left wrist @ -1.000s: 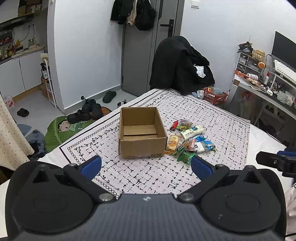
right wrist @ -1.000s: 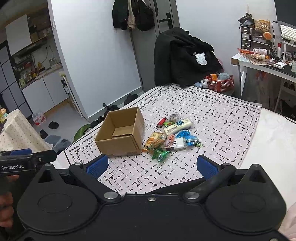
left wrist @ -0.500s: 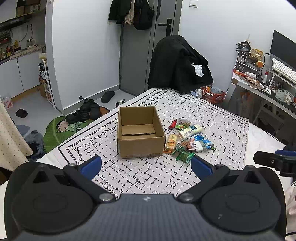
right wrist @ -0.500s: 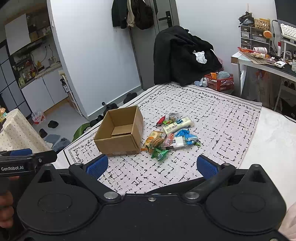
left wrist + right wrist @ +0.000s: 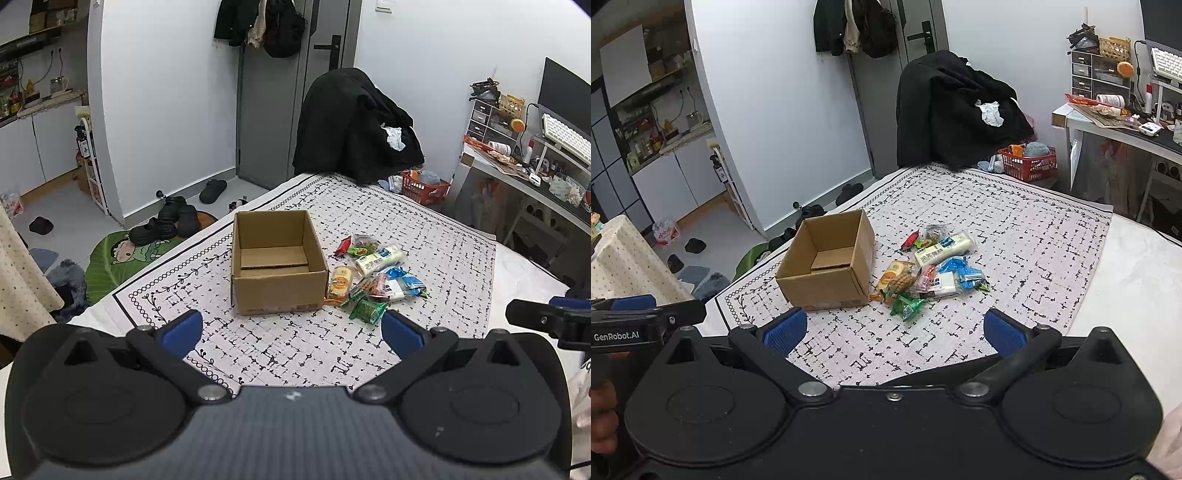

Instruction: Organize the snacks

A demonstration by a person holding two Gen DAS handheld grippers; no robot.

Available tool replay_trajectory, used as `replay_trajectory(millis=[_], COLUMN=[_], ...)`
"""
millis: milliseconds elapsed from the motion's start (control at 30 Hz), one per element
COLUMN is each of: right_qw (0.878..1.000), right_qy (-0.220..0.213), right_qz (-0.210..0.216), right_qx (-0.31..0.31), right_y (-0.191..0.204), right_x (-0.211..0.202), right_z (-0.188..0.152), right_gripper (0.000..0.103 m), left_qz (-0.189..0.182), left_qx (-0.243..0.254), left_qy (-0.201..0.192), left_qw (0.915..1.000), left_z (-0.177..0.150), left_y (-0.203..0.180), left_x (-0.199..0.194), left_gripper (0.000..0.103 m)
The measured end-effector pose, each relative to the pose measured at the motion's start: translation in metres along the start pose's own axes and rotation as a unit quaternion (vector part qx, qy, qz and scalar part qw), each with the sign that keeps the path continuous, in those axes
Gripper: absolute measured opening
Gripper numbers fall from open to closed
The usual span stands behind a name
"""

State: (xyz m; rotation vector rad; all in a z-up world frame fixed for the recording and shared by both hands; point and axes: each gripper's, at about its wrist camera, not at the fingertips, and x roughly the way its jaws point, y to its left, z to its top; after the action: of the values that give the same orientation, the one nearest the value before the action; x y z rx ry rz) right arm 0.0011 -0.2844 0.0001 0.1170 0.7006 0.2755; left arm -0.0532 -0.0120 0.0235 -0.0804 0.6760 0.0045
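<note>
Ahead of the blue-padded black left gripper [image 5: 291,332], a plain brown cardboard box [image 5: 277,262] is sitting on a white cloth [image 5: 443,266] that is showing black dashes and a black vine border. Just right of the box, the snack packets [image 5: 373,277] are showing mixed colours — a green one [image 5: 365,309] nearest the fingers, orange, blue, white and red farther off. The right gripper [image 5: 892,330] is wearing the same blue pads.

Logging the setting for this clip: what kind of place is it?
Probably a small studio flat or bedroom: the cardboard box and snacks lie on a patterned cloth over a bed-like surface, beside a desk, with kitchen cabinets behind.
</note>
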Motion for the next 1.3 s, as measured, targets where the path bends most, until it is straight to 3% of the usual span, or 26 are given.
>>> replay_trajectory(millis=[533,1300], right_qw=[1.0,0.999], right_qy=[0.011,0.034], right_qz=[0.002,0.001], right_qx=[-0.003,0.039], right_y=[-0.003,-0.05], right_x=[0.018,0.082], right_z=[0.011,0.021], right_gripper=[0.103,0.103], left_qz=[-0.009,-0.009], left_qx=[0.0,-0.017], left_qy=[0.007,0.024], left_qw=[0.9999,0.9995], left_z=[0.007,0.029], left_y=[-0.008,-0.028], left_x=[0.02,0.079], left_gripper=[0.103,0.102])
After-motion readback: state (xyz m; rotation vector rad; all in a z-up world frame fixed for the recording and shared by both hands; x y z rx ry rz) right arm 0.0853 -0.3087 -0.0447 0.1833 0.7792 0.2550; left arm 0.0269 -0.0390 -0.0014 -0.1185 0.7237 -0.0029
